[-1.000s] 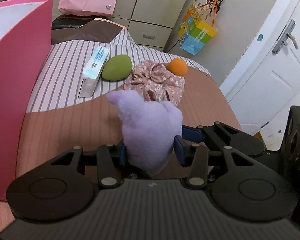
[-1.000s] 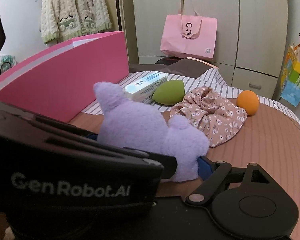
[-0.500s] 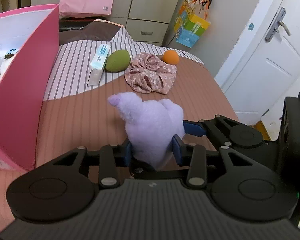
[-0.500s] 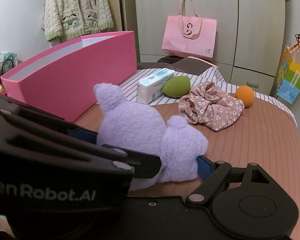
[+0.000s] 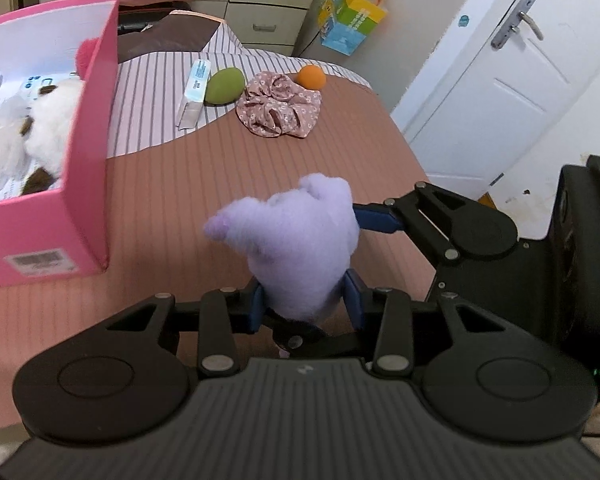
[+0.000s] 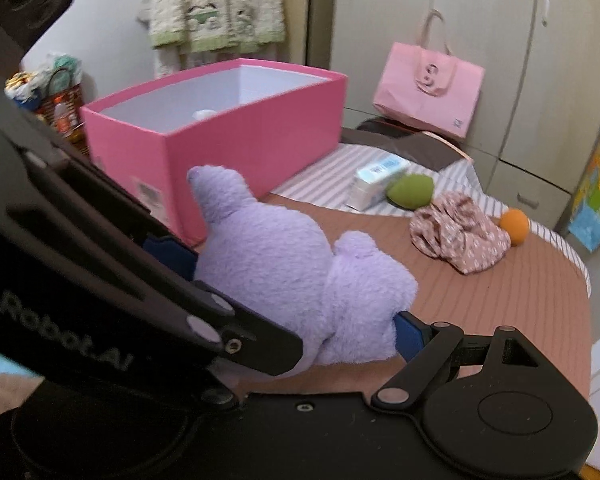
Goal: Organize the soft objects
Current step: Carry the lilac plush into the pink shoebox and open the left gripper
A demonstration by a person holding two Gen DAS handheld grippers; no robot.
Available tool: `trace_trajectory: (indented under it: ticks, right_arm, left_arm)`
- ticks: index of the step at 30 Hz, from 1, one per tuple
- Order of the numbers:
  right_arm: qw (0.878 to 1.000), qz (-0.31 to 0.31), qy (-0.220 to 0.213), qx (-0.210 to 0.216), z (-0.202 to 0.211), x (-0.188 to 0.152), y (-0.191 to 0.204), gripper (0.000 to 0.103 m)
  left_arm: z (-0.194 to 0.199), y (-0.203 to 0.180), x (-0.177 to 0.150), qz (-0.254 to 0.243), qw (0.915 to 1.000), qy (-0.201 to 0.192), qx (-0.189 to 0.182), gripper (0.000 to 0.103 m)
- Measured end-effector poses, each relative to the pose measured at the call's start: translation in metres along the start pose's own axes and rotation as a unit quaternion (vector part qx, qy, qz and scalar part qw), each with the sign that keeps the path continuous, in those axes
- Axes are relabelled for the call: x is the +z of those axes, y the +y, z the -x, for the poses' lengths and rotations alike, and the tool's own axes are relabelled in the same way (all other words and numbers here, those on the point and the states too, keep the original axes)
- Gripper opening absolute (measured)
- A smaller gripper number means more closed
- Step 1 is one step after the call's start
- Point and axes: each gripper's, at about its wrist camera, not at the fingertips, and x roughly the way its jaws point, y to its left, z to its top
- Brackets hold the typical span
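Bed [image 5: 172,200], brown-striped cover: both grippers up w/ purple plush [image 5: 300,248]. Left gripper [image 5: 306,304] jaws narrow, clamping it; right gripper [image 6: 296,292] jaws wide, also gripping. Pink box [image 5: 88,152] at left edge.

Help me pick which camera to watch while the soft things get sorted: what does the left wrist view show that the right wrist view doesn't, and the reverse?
Only the left wrist view shows what lies inside the pink box: a white and brown plush on papers. It also shows the white door.

Only the right wrist view shows the knitted cardigan hanging on the wall and a basket behind the box.

Both show the purple plush gripped by the left gripper and right gripper, plus the floral scrunchie, green sponge, orange ball and tissue pack.
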Motion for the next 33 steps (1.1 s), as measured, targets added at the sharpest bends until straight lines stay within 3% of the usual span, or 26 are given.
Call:
trace_trajectory:
  ticks: [8,19,33]
  right_arm:
    - [0.999,0.028,-0.009,0.042,0.027,0.024,0.026,0.089]
    - [0.992,0.068,-0.038,0.102,0.029,0.069,0.066,0.089]
    - [0.988,0.075,-0.072,0.112,-0.021,0.145,0.085,0.090]
  left_arm:
    - [0.055,0.005,-0.012,-0.011,0.9998,-0.016,0.004,0.038]
    - [0.120,0.039,-0.020,0.001,0.9973,-0.065,0.034,0.037]
    - [0.142,0.111,0.030,0.030,0.9913,-0.114,0.059,0.037]
